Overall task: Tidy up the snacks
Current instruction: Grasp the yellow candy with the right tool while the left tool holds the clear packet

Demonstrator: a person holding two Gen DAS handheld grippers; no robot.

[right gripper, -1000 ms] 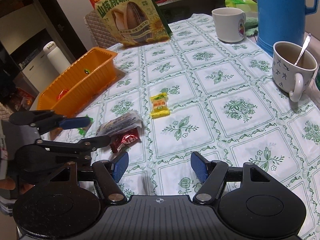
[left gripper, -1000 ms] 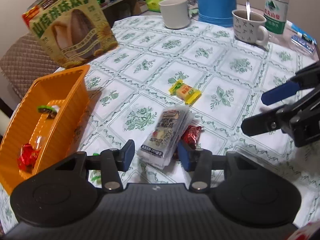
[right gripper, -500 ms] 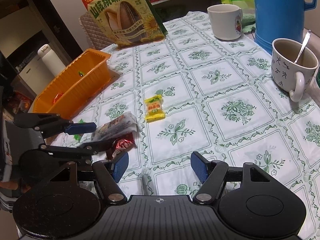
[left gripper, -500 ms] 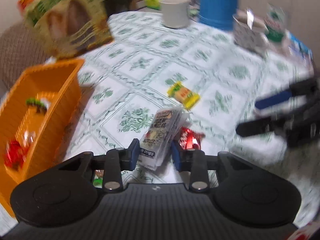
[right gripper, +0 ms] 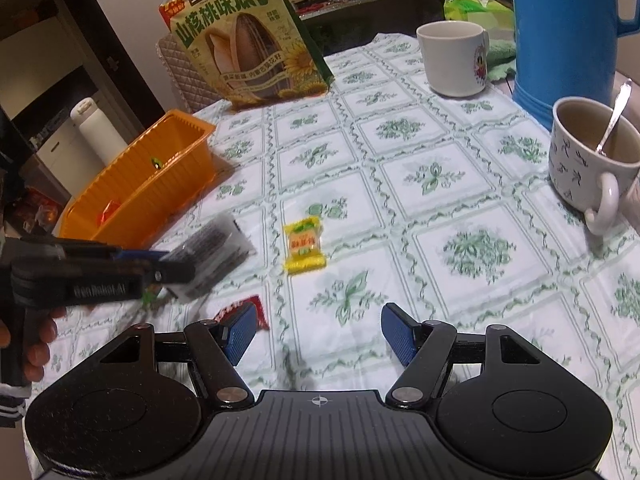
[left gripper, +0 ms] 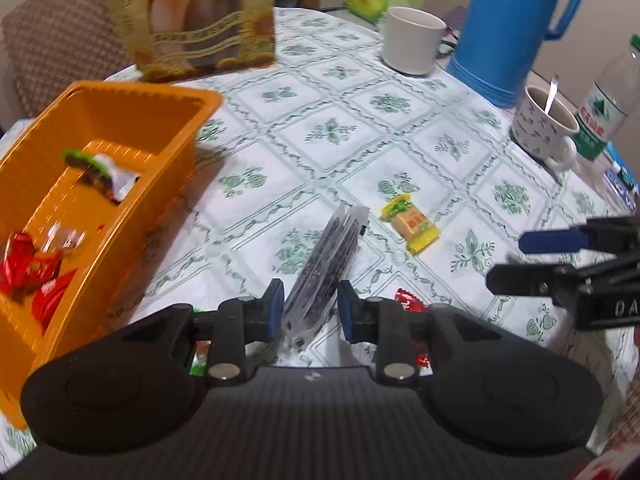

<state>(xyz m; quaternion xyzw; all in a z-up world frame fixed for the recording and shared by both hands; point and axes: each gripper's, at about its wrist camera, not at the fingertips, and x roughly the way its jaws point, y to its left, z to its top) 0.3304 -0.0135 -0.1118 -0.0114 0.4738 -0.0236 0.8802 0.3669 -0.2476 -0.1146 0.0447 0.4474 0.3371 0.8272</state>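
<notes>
My left gripper is shut on a clear packet of dark snacks and holds it on edge above the tablecloth; the packet also shows in the right wrist view. An orange basket with several wrapped sweets stands to its left. A yellow candy lies ahead on the cloth, also seen in the right wrist view. A red candy lies under the left gripper's right finger. My right gripper is open and empty, low over the cloth near the red candy.
A sunflower seed bag stands at the back. A white mug, a blue jug, a patterned cup with a spoon and a water bottle stand on the right side.
My left gripper closed on the snack packet, lifted it off the cloth and turned left toward the orange basket. The right gripper stayed open and shifted only slightly.
</notes>
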